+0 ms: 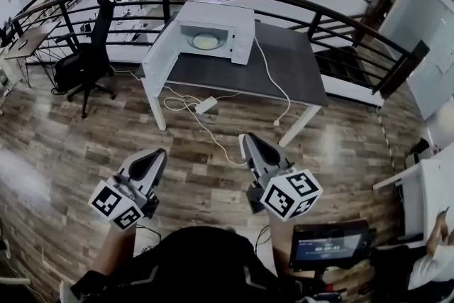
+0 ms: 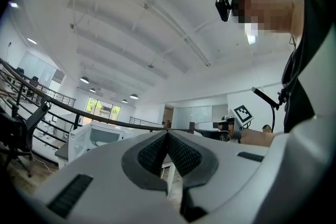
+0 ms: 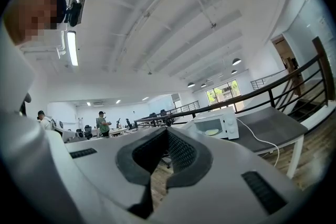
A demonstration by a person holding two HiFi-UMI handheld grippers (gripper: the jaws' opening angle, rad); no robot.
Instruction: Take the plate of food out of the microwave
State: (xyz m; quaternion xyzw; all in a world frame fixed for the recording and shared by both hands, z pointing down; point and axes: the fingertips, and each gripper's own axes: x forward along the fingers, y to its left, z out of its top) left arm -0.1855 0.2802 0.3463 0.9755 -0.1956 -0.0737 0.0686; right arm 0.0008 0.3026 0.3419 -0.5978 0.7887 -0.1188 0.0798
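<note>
left hand-held gripper [image 1: 159,154]: jaws together, nothing between them, held low in front of the person and pointing toward the tabletop
right hand-held gripper [image 1: 246,140]: jaws together too, empty, level with the left one
marker cubes [image 1: 289,194]: black-and-white square patterns only, no text
microwave [image 1: 213,35]: white, on the far-left part of the grey tabletop [image 1: 284,67], well apart from both hand-held grippers; door [image 1: 162,53] is swung open to the left
plate of food [image 1: 206,42]: inside the open cavity, lying flat, with a pale yellowish round of food on it; also visible from the right gripper view [image 3: 212,132]
task status: my read is approach only, nothing touched yet
handling: probably a stiff, breakable plate with a smooth rim that could slip; food looks loose on top, so keep it level on the way out; weight looks modest, can't confirm
grip point: near rim at the cavity mouth, one jaw over and one under the edge; jaws must open first; second hand-held gripper could steady the opposite rim once it clears the opening
risks: tilting the plate, clipping the door or cavity lip
cable [image 1: 269,78]: white, runs off the tabletop to the floor, out of the reach path
writing: no brand readable on the microwave; small screen [image 1: 330,246] at lower right shows characters too small to read
</note>
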